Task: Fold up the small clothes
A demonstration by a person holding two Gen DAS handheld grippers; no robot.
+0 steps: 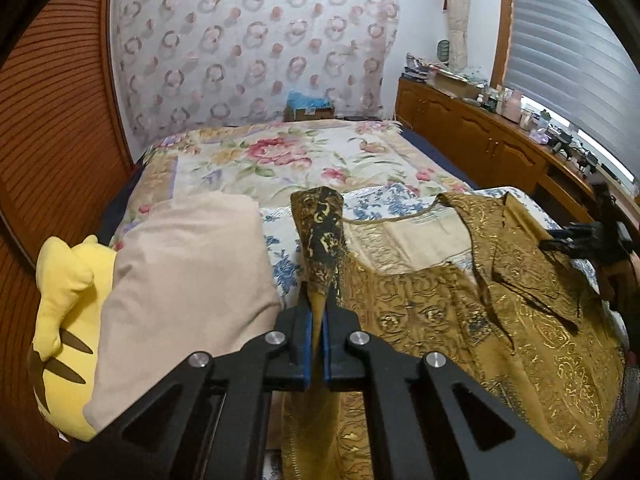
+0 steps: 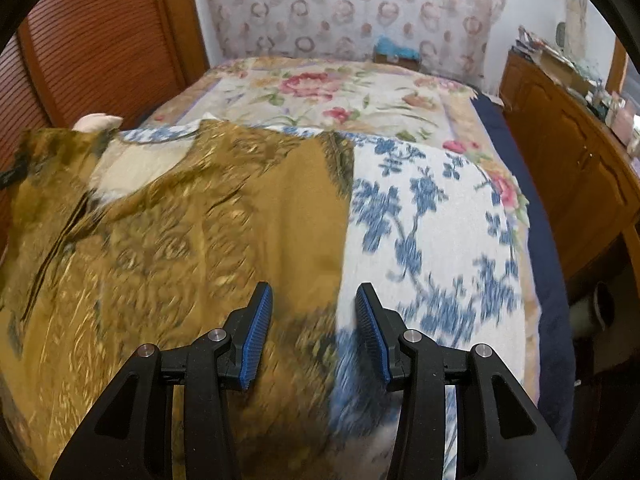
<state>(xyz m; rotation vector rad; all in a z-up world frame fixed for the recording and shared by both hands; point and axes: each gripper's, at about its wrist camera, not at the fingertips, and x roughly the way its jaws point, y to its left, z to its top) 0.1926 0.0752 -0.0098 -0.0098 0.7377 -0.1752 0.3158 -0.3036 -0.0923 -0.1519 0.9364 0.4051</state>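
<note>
We see the left gripper clamped on a raised corner of the gold garment, which lies spread on the bed (blue-flowered cloth beneath). Right gripper hangs open over its edge, holding nothing.

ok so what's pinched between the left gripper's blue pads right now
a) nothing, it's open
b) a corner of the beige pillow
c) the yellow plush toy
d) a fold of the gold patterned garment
d: in the left wrist view the left gripper is shut, its blue pads pressed on a raised fold of the gold patterned garment, while the beige pillow and yellow plush toy lie apart to the left.
</note>
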